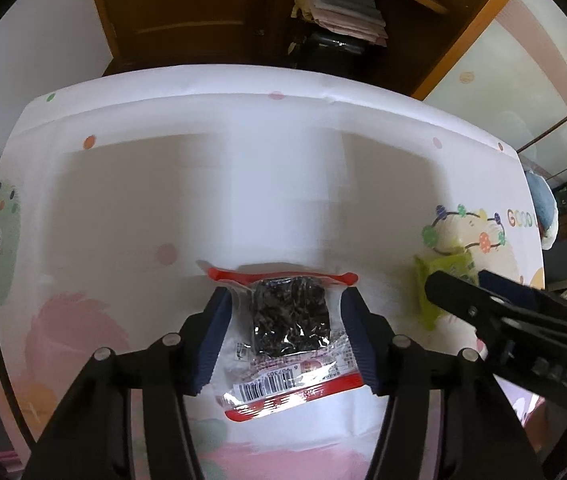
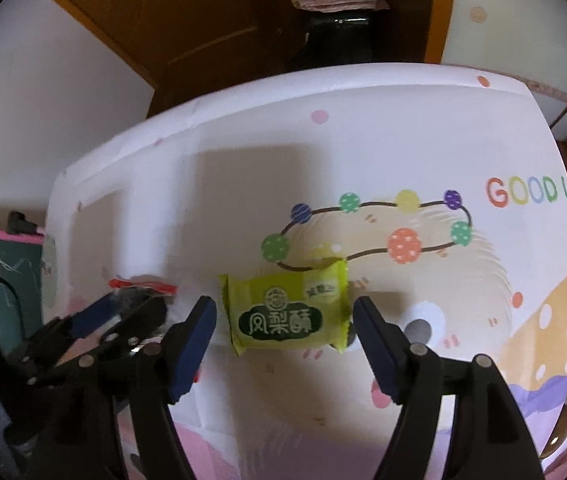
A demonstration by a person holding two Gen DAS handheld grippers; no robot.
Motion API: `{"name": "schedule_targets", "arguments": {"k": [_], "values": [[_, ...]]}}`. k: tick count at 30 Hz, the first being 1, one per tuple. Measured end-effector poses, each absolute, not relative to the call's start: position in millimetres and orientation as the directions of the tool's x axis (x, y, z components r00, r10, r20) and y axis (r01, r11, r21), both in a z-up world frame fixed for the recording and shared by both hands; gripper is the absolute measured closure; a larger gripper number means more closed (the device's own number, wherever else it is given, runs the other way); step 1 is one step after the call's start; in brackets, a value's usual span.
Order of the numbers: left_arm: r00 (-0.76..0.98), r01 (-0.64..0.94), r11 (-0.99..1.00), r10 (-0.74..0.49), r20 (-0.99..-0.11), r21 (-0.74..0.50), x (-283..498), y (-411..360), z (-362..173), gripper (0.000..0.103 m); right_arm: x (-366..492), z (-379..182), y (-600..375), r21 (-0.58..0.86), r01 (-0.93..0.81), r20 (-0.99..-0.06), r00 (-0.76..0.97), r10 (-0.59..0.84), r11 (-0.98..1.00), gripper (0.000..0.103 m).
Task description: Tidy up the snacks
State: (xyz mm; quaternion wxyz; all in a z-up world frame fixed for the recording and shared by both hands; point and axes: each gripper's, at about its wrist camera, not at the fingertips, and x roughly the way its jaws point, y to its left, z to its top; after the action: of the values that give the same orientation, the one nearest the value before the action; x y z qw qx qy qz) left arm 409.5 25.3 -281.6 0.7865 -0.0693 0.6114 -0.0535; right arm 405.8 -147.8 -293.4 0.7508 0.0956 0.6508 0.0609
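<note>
Two snacks lie on the table [image 1: 243, 184], which is covered with a white cloth with cartoon prints. The left gripper [image 1: 285, 320] stands wide, and the red and clear packet [image 1: 289, 340] with a dark filling lies flat between its blue fingers [image 1: 215, 340]. The fingers sit just beside the two sides of the packet; I cannot tell if they already touch it. The right gripper [image 2: 285, 326] is also wide, and the green packet [image 2: 287, 310] lies between its fingers with a small gap on each side. The green packet is to the right of the red one, near it but apart.

I judge that the step in hand is the grasp: both grippers are lined up on a snack, and neither has closed yet. The next move calls for closing each gripper on its packet at the sides, softly, because these wrappers are thin and can slip or crumple. Where the snacks should go is not shown; no box or tray is visible.

For room, the middle and the far part of the table look free of objects, so there is space to carry the packets forward. The far edge of the table is well apart from both snacks, with a dark wooden cabinet [image 1: 203, 12] behind it. The two grippers are close side by side, so a move to the left or right could bring them into contact.
</note>
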Motion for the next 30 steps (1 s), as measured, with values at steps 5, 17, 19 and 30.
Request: {"name": "schedule_targets", "arguments": {"k": [5,17,19,30], "values": [[0.252,0.004,0.993,-0.113,-0.961,-0.116,404.0,32.9,-281.6,0.034,405.5,-294.7,-130.5,0.113,-0.016,-0.983,0.144,0.114,0.993,0.033],[0.204,0.006,0.997,-0.078,-0.976,-0.079,407.6,22.0,-284.7,0.028,390.1,-279.7,-140.5,0.055,0.003,-0.989,0.137,0.054,0.998,0.05],[0.193,0.005,0.998,-0.067,-0.979,-0.067,408.7,16.2,-289.4,0.029,385.7,-276.8,-144.2,0.056,0.009,-0.99,0.131,0.054,0.998,0.05],[0.252,0.008,0.999,-0.044,-0.967,-0.043,397.3,9.0,-259.8,0.062,362.4,-237.3,-164.6,0.08,0.009,-0.986,0.147,0.078,0.997,0.051]]}}
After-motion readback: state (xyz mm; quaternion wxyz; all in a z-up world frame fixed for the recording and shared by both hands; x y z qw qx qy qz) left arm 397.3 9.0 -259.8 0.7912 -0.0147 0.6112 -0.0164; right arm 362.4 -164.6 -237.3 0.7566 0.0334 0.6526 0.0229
